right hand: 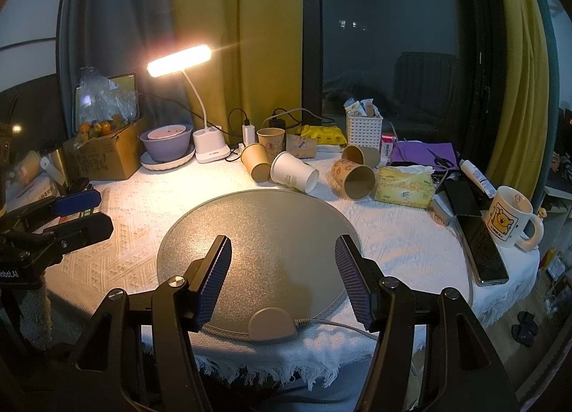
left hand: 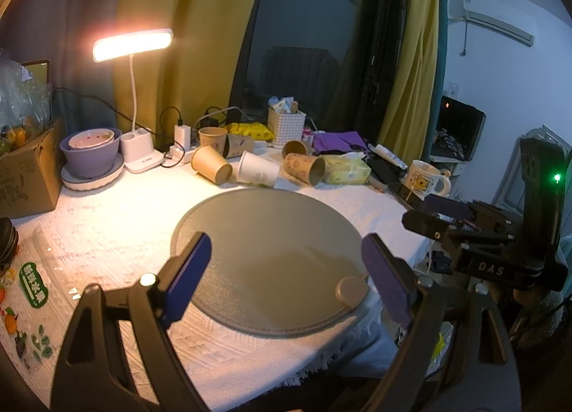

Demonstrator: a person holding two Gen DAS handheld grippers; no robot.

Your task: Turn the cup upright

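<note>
Several paper cups lie on their sides at the back of the table: a white cup [right hand: 295, 172] [left hand: 258, 168], a patterned brown cup [right hand: 353, 178] [left hand: 304, 168], a plain brown cup [right hand: 255, 161] [left hand: 211, 164] and another behind [right hand: 360, 155]. One brown cup [right hand: 271, 138] [left hand: 213, 140] stands upright. My left gripper [left hand: 286, 265] is open and empty above the round grey mat [left hand: 264, 233]. My right gripper [right hand: 282, 261] is open and empty above the same mat [right hand: 261, 226]. Both are well short of the cups.
A lit desk lamp [right hand: 178, 59], stacked bowls [right hand: 166, 142], a cardboard box [right hand: 107, 154], a white basket [right hand: 364, 129], a tissue pack [right hand: 404, 186], phones [right hand: 482, 244] and a bear mug [right hand: 509, 219] ring the mat. A small puck with a cable [right hand: 273, 324] sits at the mat's near edge.
</note>
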